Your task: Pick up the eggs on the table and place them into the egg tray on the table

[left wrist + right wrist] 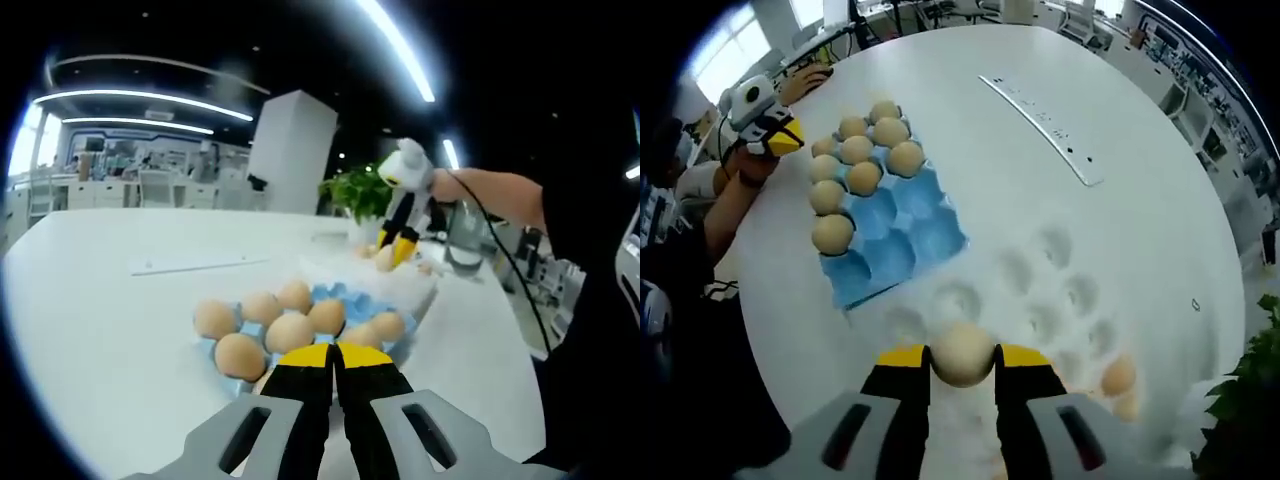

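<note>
While the left gripper (335,352) sits clenched beside the blue egg tray (902,232), the right gripper (962,357) clasps an egg (962,353).

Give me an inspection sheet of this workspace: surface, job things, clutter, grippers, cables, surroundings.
Surface: white round table, clean.
Job's things: blue tray holds eight eggs, with empty cups at its near end; a clear tray holds two eggs at its edge.
Clutter: white strip lying flat on the table.
Grippers: right gripper shut on an egg above the clear tray; left gripper shut, empty, near the blue tray.
Cables: black cable trailing from the right gripper.
Surroundings: plant, white pillar, office desks and ceiling lights behind.
</note>
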